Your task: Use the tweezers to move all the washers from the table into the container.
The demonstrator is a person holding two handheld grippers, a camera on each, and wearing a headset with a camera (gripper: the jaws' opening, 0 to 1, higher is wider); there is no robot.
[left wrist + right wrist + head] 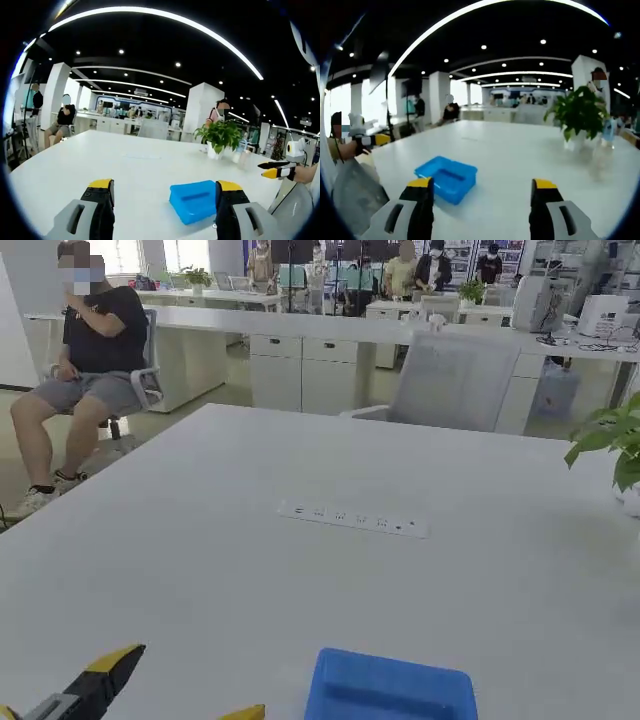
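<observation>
Head view: left gripper [188, 682] low over the white counter [300, 580], jaws wide apart and empty, blue container [390, 685] just right of them. Left gripper view: container ahead, nearer the right-hand jaw. Right gripper view: right gripper [481, 183] level, jaws wide, empty, container ahead-left. Washers likely thin, light, slippery; best pinched at the rim.

The head view is bright and even: daylight comes through the windows [120, 254] at the far back. The white table [300, 580] shows hardly any shadow, though the whole picture is slightly soft. In both gripper views the fisheye bends the ceiling light strips [150, 15] into arcs (the ceiling itself reads dark, dotted with spotlights [121, 51]). The blue container [447, 177] casts a faint shadow, and the plant [580, 112] looks smeared.
</observation>
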